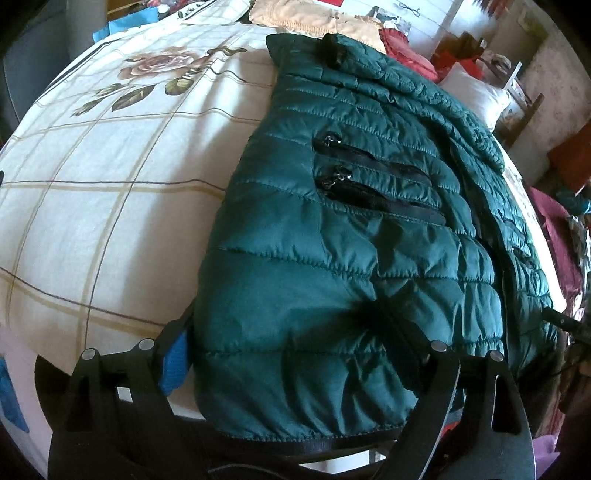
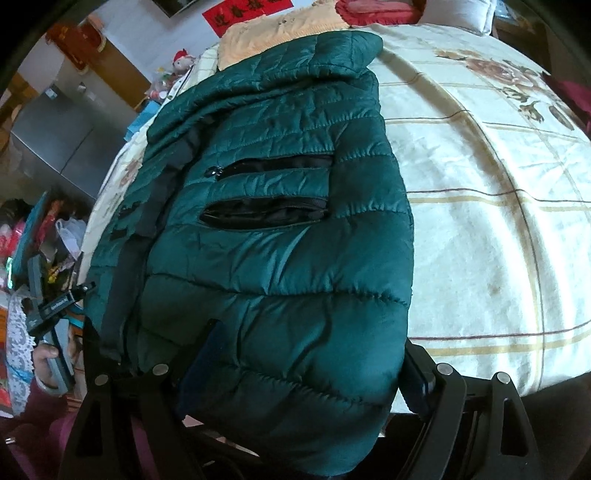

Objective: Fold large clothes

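Note:
A dark green quilted puffer jacket (image 1: 351, 229) lies lengthwise on a cream bed sheet (image 1: 110, 177), front side up, with two black zip pockets on each half. Its hem hangs over the near bed edge. My left gripper (image 1: 295, 354) straddles the left hem corner: jaws wide apart, the blue-padded left finger (image 1: 175, 354) beside the jacket, the right finger pressing into the fabric. In the right wrist view, my right gripper (image 2: 303, 373) straddles the jacket's (image 2: 280, 236) right hem corner the same way, jaws wide, fabric bunched between the fingers. The other hand-held gripper (image 2: 55, 306) shows at left.
The sheet (image 2: 498, 206) has a grid and flower print. A peach blanket (image 1: 317, 18), red cushion (image 1: 402, 51) and white pillow (image 1: 476, 92) lie at the bed's far end. Clutter, cloths and furniture crowd the room beside the bed (image 1: 569, 229).

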`<action>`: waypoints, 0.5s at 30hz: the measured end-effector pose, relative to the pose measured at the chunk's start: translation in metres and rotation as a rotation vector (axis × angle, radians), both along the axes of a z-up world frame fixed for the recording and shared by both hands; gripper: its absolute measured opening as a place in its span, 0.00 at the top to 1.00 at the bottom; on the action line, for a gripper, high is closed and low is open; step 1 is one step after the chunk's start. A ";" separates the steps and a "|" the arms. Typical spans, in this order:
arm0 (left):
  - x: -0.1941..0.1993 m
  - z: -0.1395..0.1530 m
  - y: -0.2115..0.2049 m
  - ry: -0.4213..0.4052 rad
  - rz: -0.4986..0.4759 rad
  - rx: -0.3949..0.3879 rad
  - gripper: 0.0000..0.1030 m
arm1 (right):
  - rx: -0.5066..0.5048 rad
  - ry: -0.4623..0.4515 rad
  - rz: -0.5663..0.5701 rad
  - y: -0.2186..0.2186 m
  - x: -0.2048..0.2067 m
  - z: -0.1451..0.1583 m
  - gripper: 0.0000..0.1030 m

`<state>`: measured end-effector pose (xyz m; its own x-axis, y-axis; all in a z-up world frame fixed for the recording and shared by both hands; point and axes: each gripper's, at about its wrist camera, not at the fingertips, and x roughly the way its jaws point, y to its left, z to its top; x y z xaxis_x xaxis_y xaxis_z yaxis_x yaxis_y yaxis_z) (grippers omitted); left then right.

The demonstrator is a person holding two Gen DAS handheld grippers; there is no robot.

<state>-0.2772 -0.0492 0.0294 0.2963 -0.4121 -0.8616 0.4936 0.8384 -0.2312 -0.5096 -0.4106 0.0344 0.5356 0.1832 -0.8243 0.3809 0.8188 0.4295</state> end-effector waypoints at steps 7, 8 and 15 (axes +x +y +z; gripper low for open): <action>-0.001 -0.001 -0.002 -0.008 -0.009 0.013 0.13 | 0.014 -0.021 0.043 -0.003 -0.002 0.002 0.27; -0.002 -0.001 -0.004 -0.010 -0.015 0.020 0.13 | -0.013 -0.016 0.055 0.000 -0.001 0.002 0.37; -0.012 0.013 -0.005 -0.093 -0.017 0.029 0.68 | -0.115 -0.071 0.051 0.008 0.001 0.013 0.75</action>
